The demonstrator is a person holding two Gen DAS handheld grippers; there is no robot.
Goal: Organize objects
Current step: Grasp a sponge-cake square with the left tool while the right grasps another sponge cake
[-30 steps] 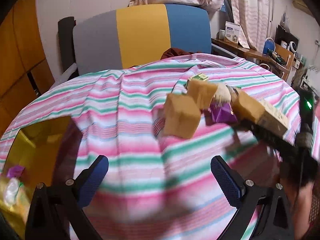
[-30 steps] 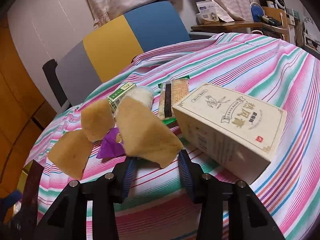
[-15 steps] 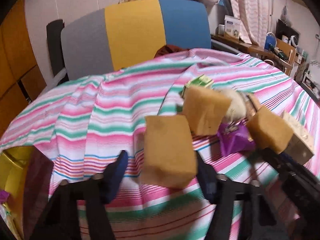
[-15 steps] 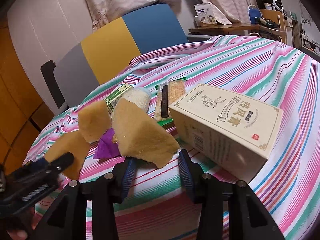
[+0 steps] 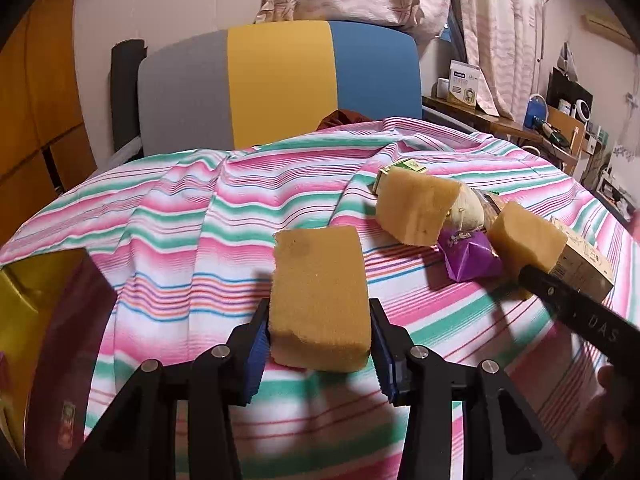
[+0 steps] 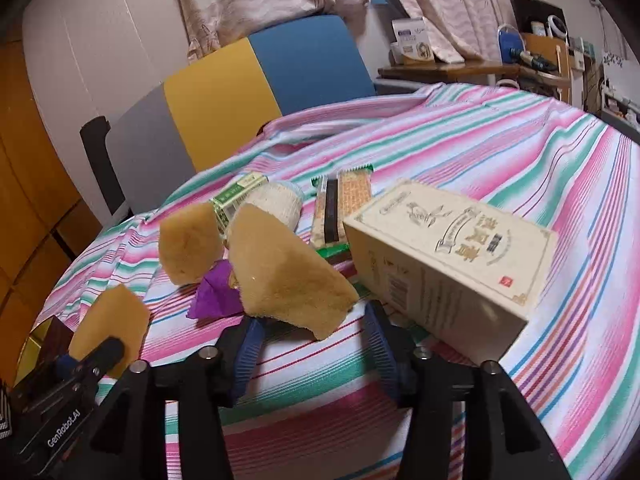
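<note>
Sponge block (image 5: 320, 300) sat on striped tablecloth (image 5: 180, 240), between pads of left gripper (image 5: 318, 354); jaws just closed onto its sides, pads touching. Judged light, soft, compressible; grip mid-flanks. Right gripper (image 6: 312, 344) jaws just widened; wedge sponge (image 6: 284, 280) lay between pads, unpinched.

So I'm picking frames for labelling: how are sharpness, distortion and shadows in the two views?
Left wrist view: the held sponge is sharp, with a soft shadow below it; the striped cloth bows from fisheye; corners vignette black. Right wrist view: the box is slightly soft, its print readable; the same bowing; light is warm and dim.
</note>
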